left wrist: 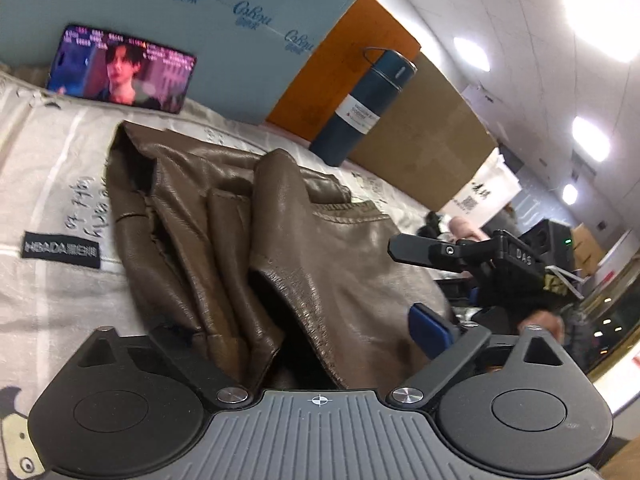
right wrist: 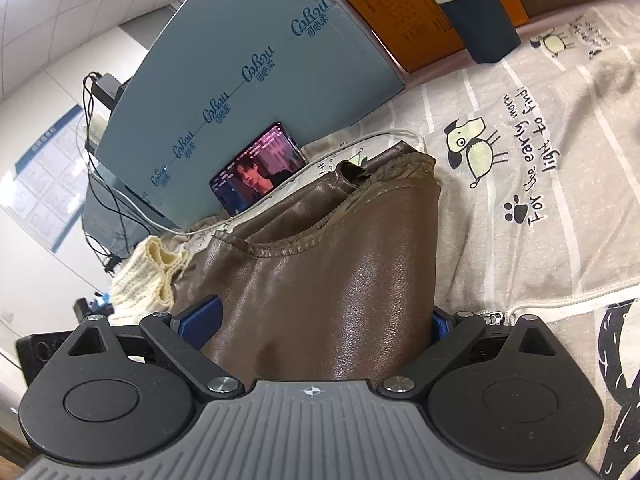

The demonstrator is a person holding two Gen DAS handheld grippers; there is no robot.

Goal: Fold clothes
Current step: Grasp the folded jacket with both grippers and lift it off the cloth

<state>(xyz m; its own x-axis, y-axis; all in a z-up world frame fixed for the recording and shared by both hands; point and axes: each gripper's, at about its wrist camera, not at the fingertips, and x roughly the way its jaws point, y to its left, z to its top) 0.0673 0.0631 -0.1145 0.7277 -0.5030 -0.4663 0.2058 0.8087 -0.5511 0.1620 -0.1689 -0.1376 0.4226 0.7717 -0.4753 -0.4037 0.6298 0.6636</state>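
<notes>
A brown leather garment [left wrist: 240,224] lies bunched on the grey printed bed sheet [left wrist: 52,168]. In the left wrist view its near folds drape between my left gripper's [left wrist: 304,332] jaws; only the right blue pad [left wrist: 430,330] shows, and the jaws stand wide with leather between them. The right gripper [left wrist: 460,256] appears at the garment's right edge. In the right wrist view the garment [right wrist: 332,264] fills the gap of my right gripper [right wrist: 320,320]; blue pads [right wrist: 200,316] press against both its sides.
A phone [left wrist: 120,70] playing video leans on a blue box [left wrist: 180,0] at the back. A dark vacuum bottle [left wrist: 360,108] stands by orange and cardboard boxes. A cream knit item [right wrist: 148,276] and white cable [right wrist: 280,184] lie left of the garment.
</notes>
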